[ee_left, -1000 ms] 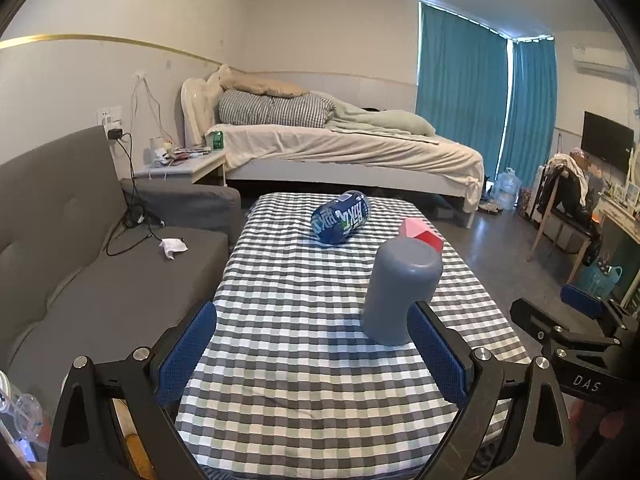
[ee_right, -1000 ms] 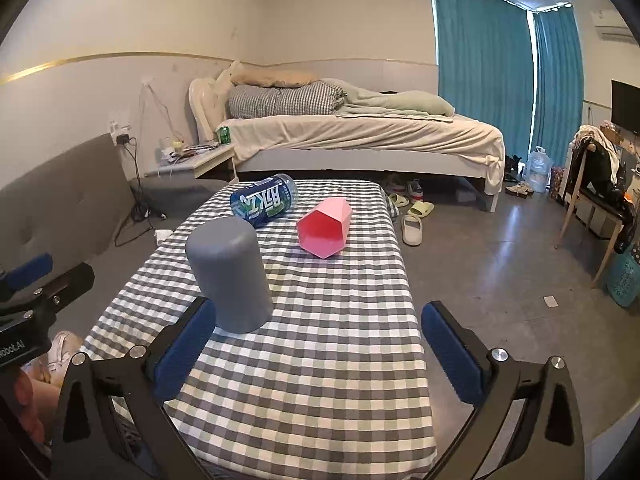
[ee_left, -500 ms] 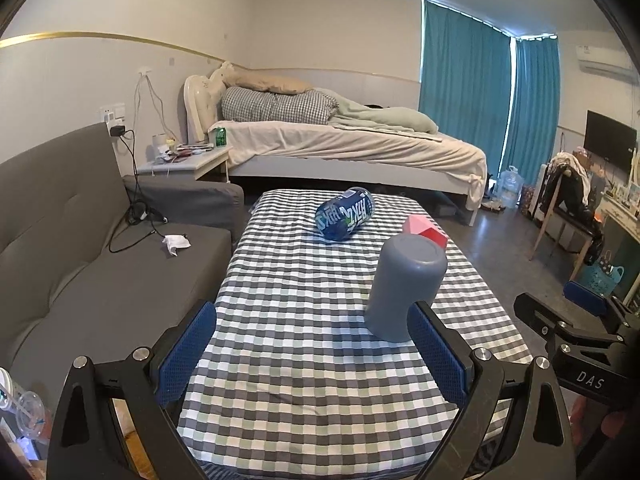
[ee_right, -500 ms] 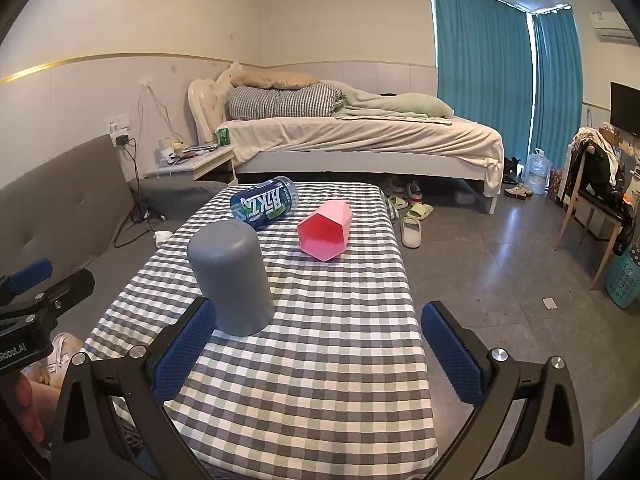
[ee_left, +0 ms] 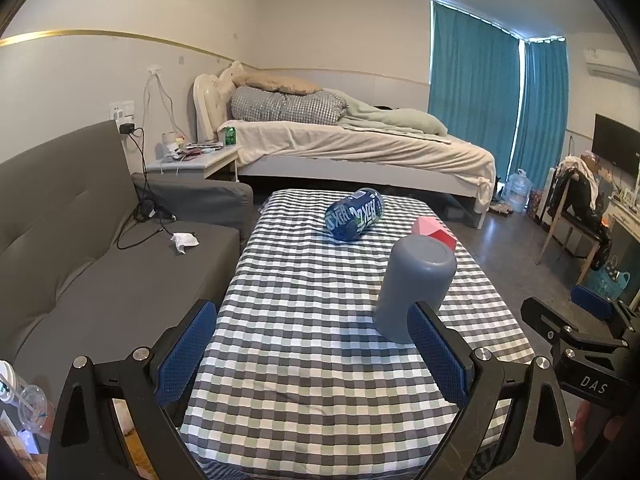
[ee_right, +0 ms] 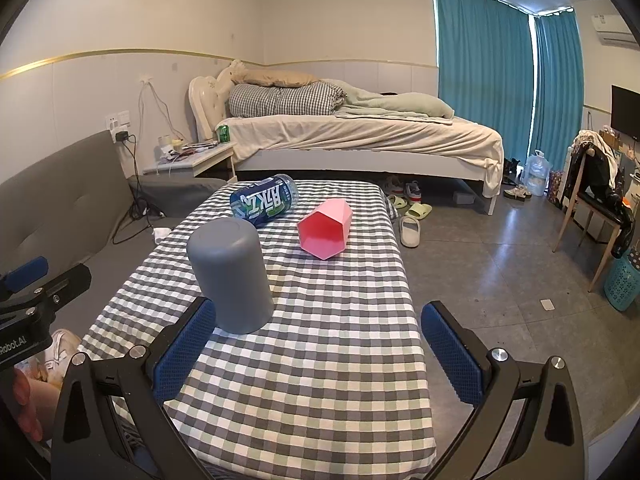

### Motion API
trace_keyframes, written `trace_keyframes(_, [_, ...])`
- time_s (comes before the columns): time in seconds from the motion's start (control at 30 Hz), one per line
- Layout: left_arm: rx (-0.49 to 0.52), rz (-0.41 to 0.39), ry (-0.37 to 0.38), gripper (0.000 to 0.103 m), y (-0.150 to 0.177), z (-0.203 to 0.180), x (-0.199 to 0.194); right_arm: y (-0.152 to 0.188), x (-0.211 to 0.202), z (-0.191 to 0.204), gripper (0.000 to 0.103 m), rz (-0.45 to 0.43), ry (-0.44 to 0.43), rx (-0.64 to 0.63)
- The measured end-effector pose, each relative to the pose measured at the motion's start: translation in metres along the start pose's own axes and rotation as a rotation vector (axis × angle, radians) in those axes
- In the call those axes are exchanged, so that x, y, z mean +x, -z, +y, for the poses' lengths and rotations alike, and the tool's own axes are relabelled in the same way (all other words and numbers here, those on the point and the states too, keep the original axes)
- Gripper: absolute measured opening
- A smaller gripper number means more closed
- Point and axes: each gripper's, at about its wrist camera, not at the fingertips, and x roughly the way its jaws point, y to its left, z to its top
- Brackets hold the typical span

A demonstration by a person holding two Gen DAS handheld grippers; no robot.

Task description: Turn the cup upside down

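A grey cup point(ee_left: 412, 284) stands upside down on the checked table point(ee_left: 320, 320); it also shows in the right wrist view point(ee_right: 230, 274). A pink faceted cup point(ee_right: 326, 228) lies on its side behind it, mouth towards me, partly hidden in the left wrist view point(ee_left: 434, 232). My left gripper point(ee_left: 312, 354) is open and empty, held back from the table's near edge, the grey cup just beyond its right finger. My right gripper point(ee_right: 316, 354) is open and empty, the grey cup just beyond its left finger.
A blue labelled bottle point(ee_left: 354, 218) lies on its side at the table's far end, also in the right wrist view point(ee_right: 264, 200). A grey sofa point(ee_left: 80, 248) runs along the left. A bed point(ee_right: 360, 136) stands behind. Slippers point(ee_right: 410, 228) lie on the floor to the right.
Both grippers have drawn back slightly and risen a little; the view has shifted marginally. The cups and the bottle have not moved. Both grippers stay open.
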Motion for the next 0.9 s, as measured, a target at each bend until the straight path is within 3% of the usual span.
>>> trace_keyframes(0.9, [0.021,0.0,-0.001,0.099,-0.0008,-0.0066,0.0,0.0001,-0.0007,0.0001,0.103,0.001,0.0,-0.005])
